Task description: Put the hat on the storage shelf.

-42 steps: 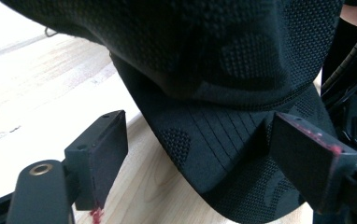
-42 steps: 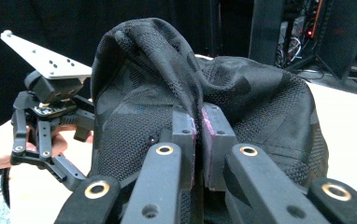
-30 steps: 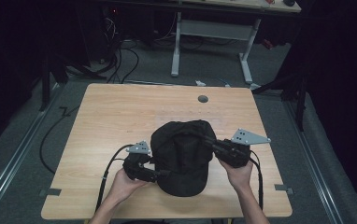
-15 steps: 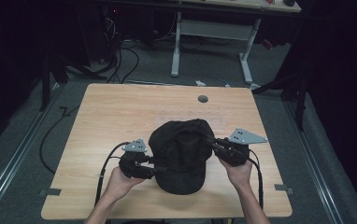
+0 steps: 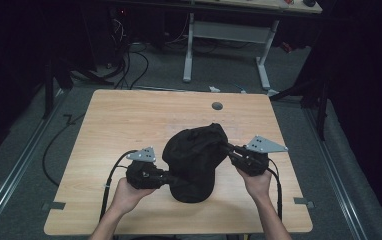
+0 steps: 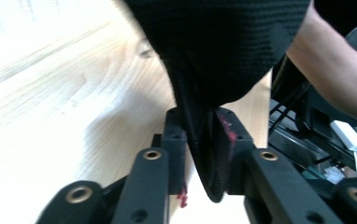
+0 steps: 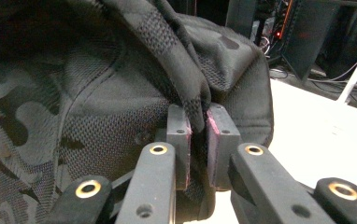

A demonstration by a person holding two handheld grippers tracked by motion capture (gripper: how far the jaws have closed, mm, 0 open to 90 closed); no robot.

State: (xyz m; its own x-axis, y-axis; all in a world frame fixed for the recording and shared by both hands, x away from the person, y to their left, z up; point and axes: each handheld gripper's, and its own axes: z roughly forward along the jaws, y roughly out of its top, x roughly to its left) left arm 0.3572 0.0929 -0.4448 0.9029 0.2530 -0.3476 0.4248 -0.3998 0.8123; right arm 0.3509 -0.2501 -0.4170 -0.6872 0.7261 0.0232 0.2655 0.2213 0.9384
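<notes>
Since one second ago, both grippers have carried the cap's crown upward and toward the far side of the table, so the black cap (image 5: pixel 193 160) now bunches taller between them instead of lying flat.

Left gripper (image 5: pixel 171 178): jaws clenched on a folded edge of the cap. In the left gripper view the fabric fold (image 6: pixel 200 140) is pinched between the two fingers (image 6: pixel 174 140) and hangs down past them (red marks show on the inner pad faces). The knit body of the cap rises above and ahead of the fingertips, with the wooden table (image 6: pixel 50 107) lying to their left and below. A person's forearm (image 6: pixel 340 70) crosses to the right of the fingers.

Cap: it sits on the near half of the table (image 5: pixel 129 125), spanning the gap between the two sets of fingertips, with its lower part apparently resting on the wood. Gripping opposite sides appears intended to let the person lift, open or reshape the cap evenly; one grip alone would let it sag.

Right gripper (image 5: pixel 227 148): jaws likewise clamped on the cap. In the right gripper view a ridge of camouflage-patterned fabric (image 7: pixel 193 105) is held between the fingers (image 7: pixel 179 135), with the crown panels spreading above and to the left of the fingertips. A small dark hole (image 5: pixel 217 106) in the tabletop lies well beyond both grippers.
</notes>
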